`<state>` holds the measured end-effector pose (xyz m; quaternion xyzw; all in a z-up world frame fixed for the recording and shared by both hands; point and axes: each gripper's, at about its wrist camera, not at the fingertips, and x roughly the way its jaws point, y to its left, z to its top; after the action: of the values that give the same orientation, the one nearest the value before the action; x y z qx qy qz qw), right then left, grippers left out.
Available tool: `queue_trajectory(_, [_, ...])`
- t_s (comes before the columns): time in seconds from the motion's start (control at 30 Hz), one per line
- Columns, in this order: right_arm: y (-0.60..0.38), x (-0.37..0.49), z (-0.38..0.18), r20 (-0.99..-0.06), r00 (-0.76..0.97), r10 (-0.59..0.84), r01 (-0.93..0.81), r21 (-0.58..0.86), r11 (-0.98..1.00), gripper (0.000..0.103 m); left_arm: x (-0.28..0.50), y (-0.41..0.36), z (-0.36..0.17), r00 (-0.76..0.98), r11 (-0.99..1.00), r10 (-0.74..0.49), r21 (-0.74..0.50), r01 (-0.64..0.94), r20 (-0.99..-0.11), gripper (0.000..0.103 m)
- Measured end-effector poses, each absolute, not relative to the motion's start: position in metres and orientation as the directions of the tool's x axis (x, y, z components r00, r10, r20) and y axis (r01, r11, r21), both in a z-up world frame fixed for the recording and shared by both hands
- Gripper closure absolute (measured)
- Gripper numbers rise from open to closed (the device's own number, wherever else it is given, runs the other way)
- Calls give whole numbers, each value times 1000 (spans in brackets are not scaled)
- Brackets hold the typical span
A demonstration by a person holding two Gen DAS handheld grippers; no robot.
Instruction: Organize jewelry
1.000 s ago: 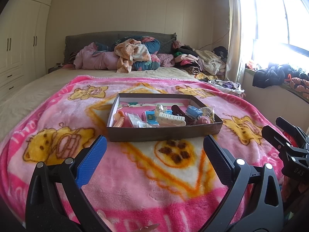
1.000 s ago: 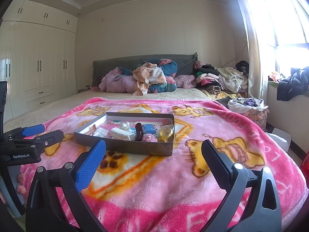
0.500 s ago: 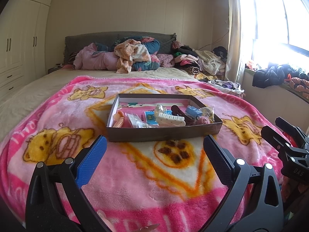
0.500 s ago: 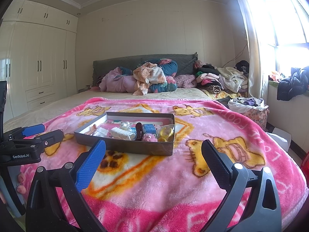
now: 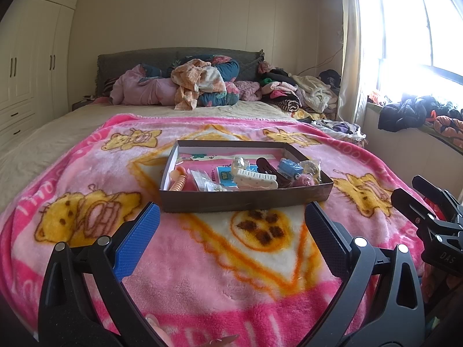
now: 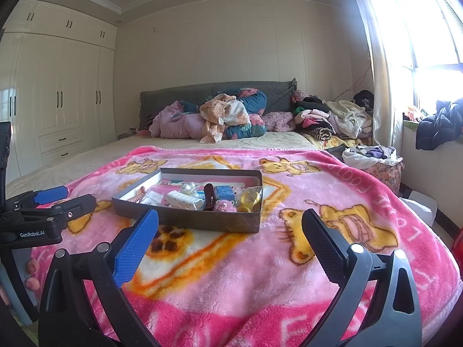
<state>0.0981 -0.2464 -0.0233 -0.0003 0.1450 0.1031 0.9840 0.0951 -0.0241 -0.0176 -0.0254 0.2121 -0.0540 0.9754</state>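
Observation:
A shallow dark cardboard box (image 5: 246, 201) sits on the pink bear blanket (image 5: 202, 260) in the middle of the bed; it also shows in the right wrist view (image 6: 202, 221). It holds several small items: a white hair claw (image 5: 254, 180), a dark clip (image 5: 267, 167), a blue toy (image 5: 289, 167), an orange spiral piece (image 5: 178, 183) and a yellow piece in a clear bag (image 6: 249, 198). My left gripper (image 5: 231, 228) is open and empty, in front of the box. My right gripper (image 6: 230, 234) is open and empty, in front of the box's right end.
Piled clothes and bedding (image 5: 196, 86) lie at the headboard. More clothes (image 5: 303, 92) are heaped at the bed's far right. White wardrobes (image 6: 58, 110) line the left wall. A window sill with dark clothes (image 5: 405, 112) runs along the right.

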Motion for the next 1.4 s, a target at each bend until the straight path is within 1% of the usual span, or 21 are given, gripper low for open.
queue_trajectory(1.13, [-246, 98, -24, -286, 937, 202, -203, 27, 979, 6, 95, -25, -18, 904, 993, -114, -70, 93, -413, 11])
queue_trajectory(1.4, [-246, 98, -24, -286, 937, 203, -204, 27, 979, 6, 98, -23, -20, 895, 994, -110, -67, 90, -431, 11])
